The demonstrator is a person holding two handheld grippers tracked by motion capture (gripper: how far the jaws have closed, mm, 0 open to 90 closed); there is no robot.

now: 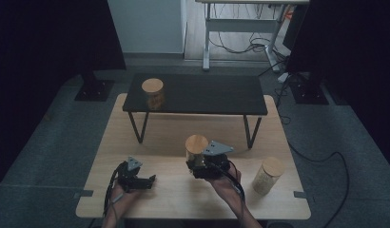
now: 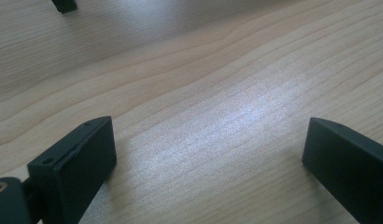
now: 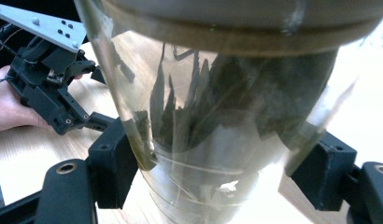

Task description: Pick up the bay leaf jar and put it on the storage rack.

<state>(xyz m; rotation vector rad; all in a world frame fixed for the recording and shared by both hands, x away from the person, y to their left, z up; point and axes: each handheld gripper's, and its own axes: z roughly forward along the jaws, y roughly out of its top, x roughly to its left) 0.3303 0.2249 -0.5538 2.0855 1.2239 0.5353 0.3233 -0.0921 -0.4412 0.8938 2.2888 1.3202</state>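
A person stands at a pale wooden surface (image 1: 150, 190) with a gripper in each hand. The right gripper (image 1: 202, 164) pinches a clear glass jar (image 1: 196, 149) with a wooden lid, near the middle, in front of a low black shelf (image 1: 198, 92). Its jaws press the jar's lower wall (smooth, tapering glass), so the jar could slip or tilt if the hold eases. The left gripper (image 1: 148, 180) rests low at the near left, jaws spread wide over bare wood, holding nothing. Another jar (image 1: 267, 175) stands at the right, a third jar (image 1: 153, 92) on the shelf.
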